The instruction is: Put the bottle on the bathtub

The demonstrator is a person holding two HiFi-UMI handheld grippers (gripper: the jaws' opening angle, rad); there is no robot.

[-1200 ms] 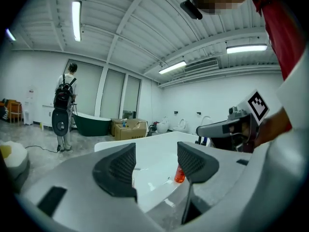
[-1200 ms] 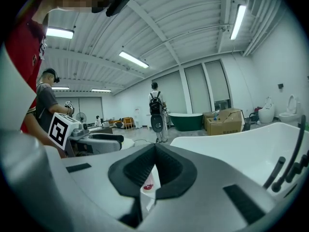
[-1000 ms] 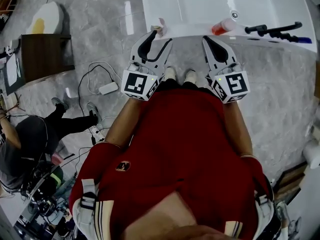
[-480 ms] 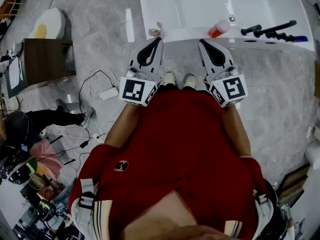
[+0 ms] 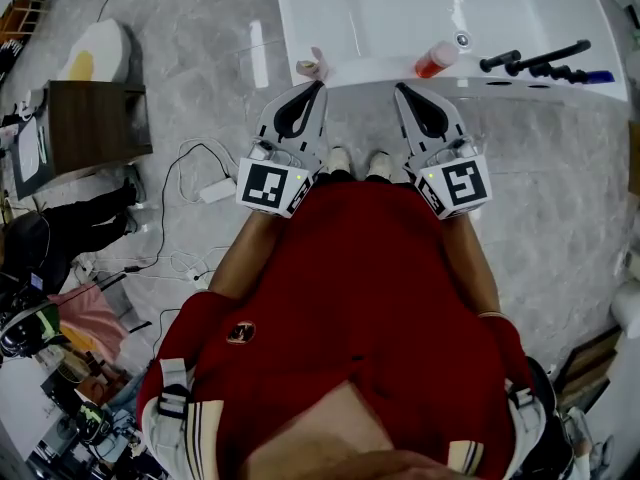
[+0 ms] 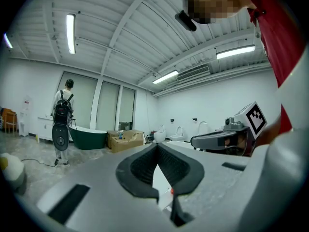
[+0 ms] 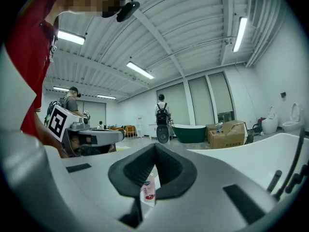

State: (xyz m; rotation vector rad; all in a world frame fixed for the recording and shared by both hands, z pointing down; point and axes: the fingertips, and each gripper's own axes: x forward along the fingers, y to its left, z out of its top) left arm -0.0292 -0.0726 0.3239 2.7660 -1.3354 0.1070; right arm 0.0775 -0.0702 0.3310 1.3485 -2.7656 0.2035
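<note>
On bathtub rim, bottle

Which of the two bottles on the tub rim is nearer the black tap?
The red bottle, just ahead of the right gripper; the small pale bottle stands farther left, by the left gripper.

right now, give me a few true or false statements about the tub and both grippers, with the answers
1. The bottle rests on the rim of the white bathtub. True.
2. The right gripper is clamped on the bottle. False: its jaws are together with nothing between them, and the bottle sits apart, ahead of it.
3. The left gripper has its jaws together. True.
4. In the head view, the black faucet lies left of the bottle. False: it lies to the bottle's right.
</note>
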